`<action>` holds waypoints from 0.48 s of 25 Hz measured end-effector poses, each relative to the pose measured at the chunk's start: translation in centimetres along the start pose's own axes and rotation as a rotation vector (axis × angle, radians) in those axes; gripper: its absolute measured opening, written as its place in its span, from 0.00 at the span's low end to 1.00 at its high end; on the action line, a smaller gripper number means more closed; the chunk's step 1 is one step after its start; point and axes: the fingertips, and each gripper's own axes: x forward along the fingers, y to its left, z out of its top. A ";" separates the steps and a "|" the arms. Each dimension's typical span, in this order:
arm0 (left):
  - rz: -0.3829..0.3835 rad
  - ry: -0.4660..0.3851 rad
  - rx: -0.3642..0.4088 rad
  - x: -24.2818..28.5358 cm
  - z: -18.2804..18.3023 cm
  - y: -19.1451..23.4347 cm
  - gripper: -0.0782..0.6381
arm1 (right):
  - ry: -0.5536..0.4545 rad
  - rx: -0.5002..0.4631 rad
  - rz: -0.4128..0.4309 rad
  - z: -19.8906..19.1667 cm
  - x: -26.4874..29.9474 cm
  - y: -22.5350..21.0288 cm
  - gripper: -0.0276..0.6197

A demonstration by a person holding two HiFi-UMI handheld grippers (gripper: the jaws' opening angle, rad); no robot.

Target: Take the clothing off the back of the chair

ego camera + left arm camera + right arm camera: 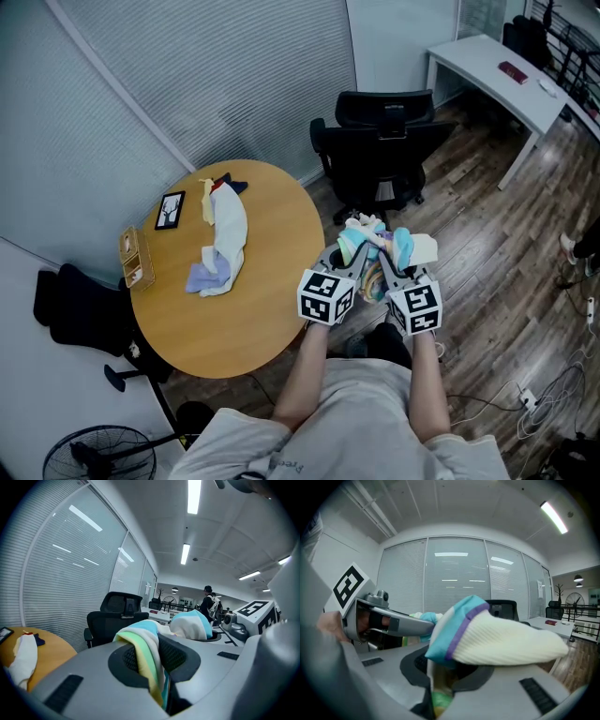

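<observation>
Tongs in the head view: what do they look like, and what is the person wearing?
Both are grey plastic. The left tongs and right tongs each carry a white cube with black square markers. The person wears a light grey short-sleeved shirt.

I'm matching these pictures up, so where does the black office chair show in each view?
Head view: black office chair at top centre.
Left gripper view: left of centre, beyond the held clothing.
Right gripper view: right of centre, peeking above the clothing.
Shared landmark: window blinds.
</observation>
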 end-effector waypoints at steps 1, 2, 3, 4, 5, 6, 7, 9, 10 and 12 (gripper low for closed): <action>0.001 0.001 0.000 0.0 0.0 0.1 0.20 | 0.004 -0.001 0.000 -0.1 0.1 0.0 0.14; 0.001 0.003 0.000 0.0 -0.1 0.2 0.20 | 0.007 -0.003 0.000 -0.2 0.1 0.0 0.14; 0.001 0.005 0.000 0.0 -0.2 0.2 0.20 | 0.009 -0.003 0.001 -0.2 0.1 0.1 0.14; 0.001 0.006 0.000 0.0 -0.3 0.2 0.20 | 0.010 -0.001 0.001 -0.2 0.0 0.1 0.14; -0.002 0.007 0.001 -0.1 -0.3 0.1 0.20 | 0.010 0.000 0.000 -0.2 0.0 0.2 0.14; -0.005 0.008 0.002 -0.1 -0.4 0.1 0.20 | 0.010 0.002 -0.001 -0.2 -0.1 0.2 0.14; -0.010 0.009 0.004 -0.1 -0.5 0.1 0.20 | 0.009 0.003 -0.002 -0.2 -0.2 0.1 0.14; -0.017 0.011 0.002 -0.1 -0.8 0.2 0.20 | 0.011 0.003 -0.002 -0.3 -0.3 0.0 0.14; -0.016 0.013 0.000 -0.1 -1.0 0.3 0.20 | 0.014 0.004 -0.005 -0.5 -0.4 -0.1 0.14; -0.002 0.023 -0.003 0.0 -1.4 0.6 0.20 | 0.011 0.022 -0.025 -0.6 -0.7 -0.6 0.13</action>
